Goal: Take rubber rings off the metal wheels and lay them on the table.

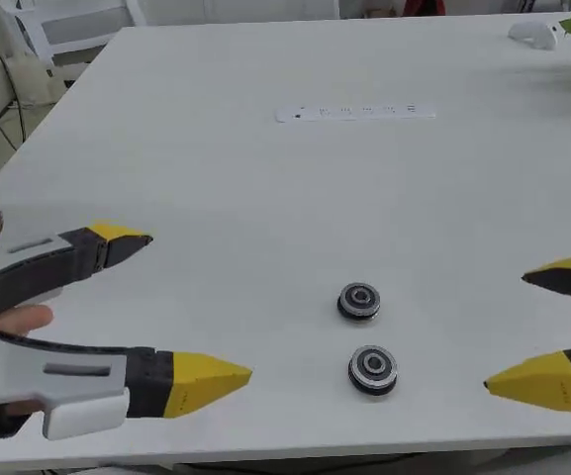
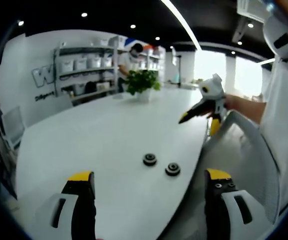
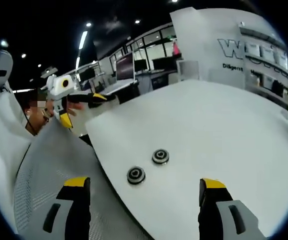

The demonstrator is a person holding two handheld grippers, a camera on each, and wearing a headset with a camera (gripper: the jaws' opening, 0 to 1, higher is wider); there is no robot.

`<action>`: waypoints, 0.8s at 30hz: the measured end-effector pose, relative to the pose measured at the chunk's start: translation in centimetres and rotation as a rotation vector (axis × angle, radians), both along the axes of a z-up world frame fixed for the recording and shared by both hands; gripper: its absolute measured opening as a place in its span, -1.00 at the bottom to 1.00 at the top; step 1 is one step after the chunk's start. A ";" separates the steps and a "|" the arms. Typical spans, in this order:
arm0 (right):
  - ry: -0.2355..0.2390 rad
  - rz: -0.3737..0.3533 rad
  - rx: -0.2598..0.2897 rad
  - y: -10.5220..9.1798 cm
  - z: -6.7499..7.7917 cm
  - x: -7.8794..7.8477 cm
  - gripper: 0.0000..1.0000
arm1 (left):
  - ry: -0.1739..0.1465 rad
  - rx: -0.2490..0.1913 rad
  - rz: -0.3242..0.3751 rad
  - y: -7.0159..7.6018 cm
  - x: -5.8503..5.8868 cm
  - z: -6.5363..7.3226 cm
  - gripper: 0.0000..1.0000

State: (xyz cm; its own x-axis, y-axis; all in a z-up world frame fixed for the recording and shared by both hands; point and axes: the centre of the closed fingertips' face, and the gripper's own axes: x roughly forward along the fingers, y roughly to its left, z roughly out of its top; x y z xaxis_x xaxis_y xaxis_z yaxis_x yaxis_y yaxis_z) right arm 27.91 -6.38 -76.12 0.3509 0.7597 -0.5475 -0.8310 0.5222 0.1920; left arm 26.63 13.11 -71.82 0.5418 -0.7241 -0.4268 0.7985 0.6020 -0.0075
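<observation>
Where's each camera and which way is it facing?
Head view: on the headset, looking down at the table; left gripper and right gripper flank two wheels.
Left gripper view: on that gripper, facing across the table; own jaws below.
Right gripper view: facing back toward the left gripper; own jaws below.
All share the wheels.

The left tongs [image 1: 196, 307] and right tongs [image 1: 508, 330] are yellow-tipped black, wheels [image 1: 358, 302] [image 1: 372, 368] black-rimmed silver, table [image 1: 265, 198] white.
</observation>
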 end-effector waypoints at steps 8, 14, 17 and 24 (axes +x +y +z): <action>-0.044 0.012 0.022 0.8 1.4 1.0 0.78 | -0.042 0.025 -0.018 0.0 0.3 1.0 0.85; -0.027 0.007 0.003 0.7 0.5 0.2 0.79 | -0.027 0.046 0.023 1.0 0.1 -0.1 0.92; -0.021 -0.001 -0.002 0.1 0.1 0.0 0.80 | -0.020 0.046 0.035 1.4 0.0 -0.3 0.95; -0.006 -0.027 -0.002 -0.7 -0.2 -0.3 0.83 | -0.020 0.044 0.069 2.1 0.1 -0.4 1.00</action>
